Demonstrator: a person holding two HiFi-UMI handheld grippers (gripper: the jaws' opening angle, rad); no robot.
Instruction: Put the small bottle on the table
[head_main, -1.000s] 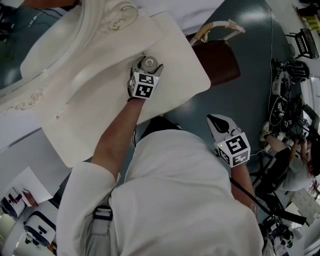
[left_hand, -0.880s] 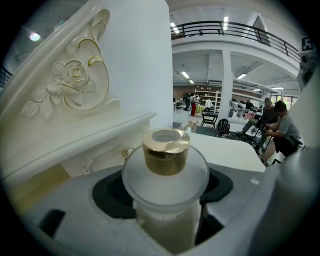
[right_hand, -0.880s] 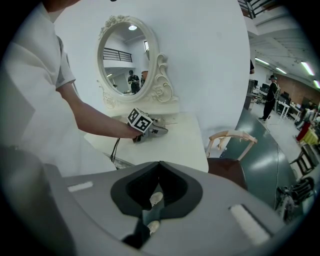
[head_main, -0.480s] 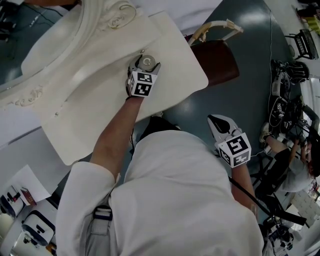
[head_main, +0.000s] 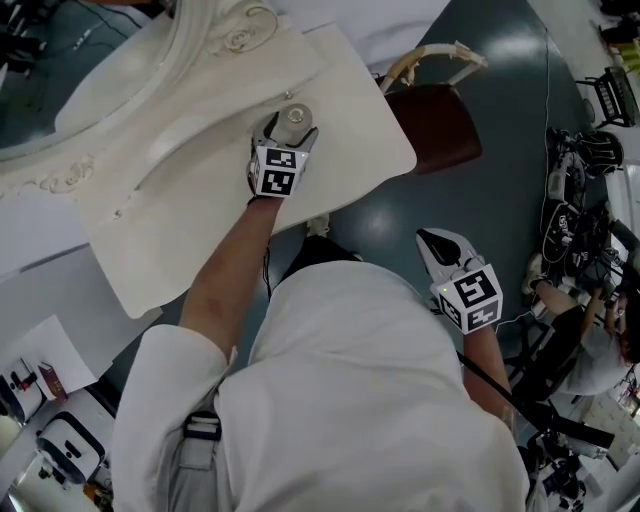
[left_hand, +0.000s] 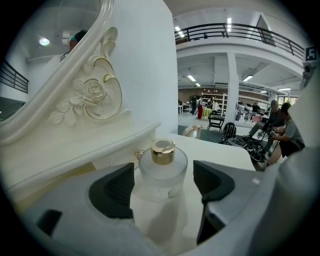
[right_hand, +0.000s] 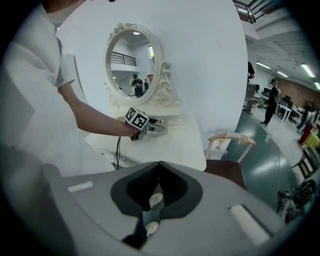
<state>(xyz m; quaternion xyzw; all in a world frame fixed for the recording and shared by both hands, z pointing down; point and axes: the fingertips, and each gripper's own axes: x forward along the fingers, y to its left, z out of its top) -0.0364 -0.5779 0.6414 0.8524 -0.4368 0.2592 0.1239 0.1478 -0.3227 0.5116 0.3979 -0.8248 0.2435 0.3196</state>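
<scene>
Between the just-opened jaws of the left tool (left_hand: 163, 184) stands the small glass bottle (left_hand: 162, 170), untouched. Looks slick and breakable, so I'd grip its round body.

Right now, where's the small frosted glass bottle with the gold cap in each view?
Head view: small frosted glass bottle upper centre, on the white dressing table.
Left gripper view: dead centre, standing untouched between the left hand-held gripper's jaws, which have just been opening.
Right gripper view: too small to make out.
Shared landmark: carved white mirror frame, in all three.
</scene>
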